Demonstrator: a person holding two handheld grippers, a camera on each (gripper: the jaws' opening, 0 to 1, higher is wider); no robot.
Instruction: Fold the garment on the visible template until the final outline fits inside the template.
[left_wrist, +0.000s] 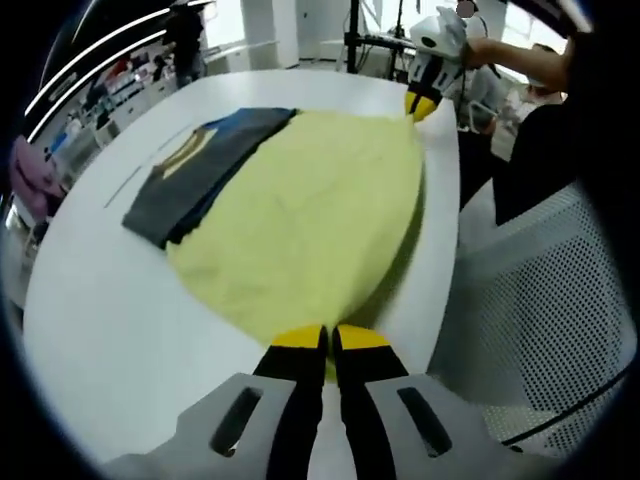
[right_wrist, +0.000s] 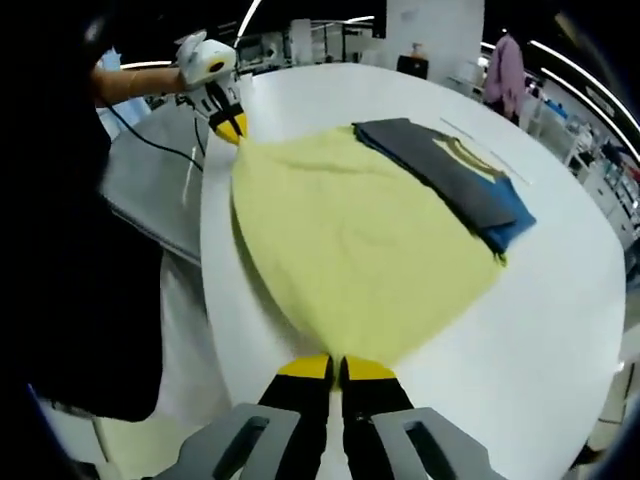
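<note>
While the yellow shirt (left_wrist: 310, 230) lies spread flat on the white table (left_wrist: 110, 320), one edge of it is pinched by the left gripper (left_wrist: 329, 340). Its yellow-tipped fingers (left_wrist: 298, 338) are pressed tight together w/ the cloth caught between them. Seen from the right gripper view, the same thing is done at the other end: the right gripper (right_wrist: 335, 368) is closed on the shirt's near edge, fingers (right_wrist: 368, 370) touching, cloth held between. The shirt is stretched out between the 2 grippers, just ahead of both sets of fingers.

A dark grey folded top (left_wrist: 190, 175) w/ a bit of blue under it is seen lying on the far-left part of the shirt in the left gripper view, and to the right of the fingers, farther out, in the right gripper view. A person's hand (left_wrist: 500, 50) is seen holding the right gripper at the far end. A white mesh chair (left_wrist: 540, 290) is seen right of the left fingers, beside the table.
</note>
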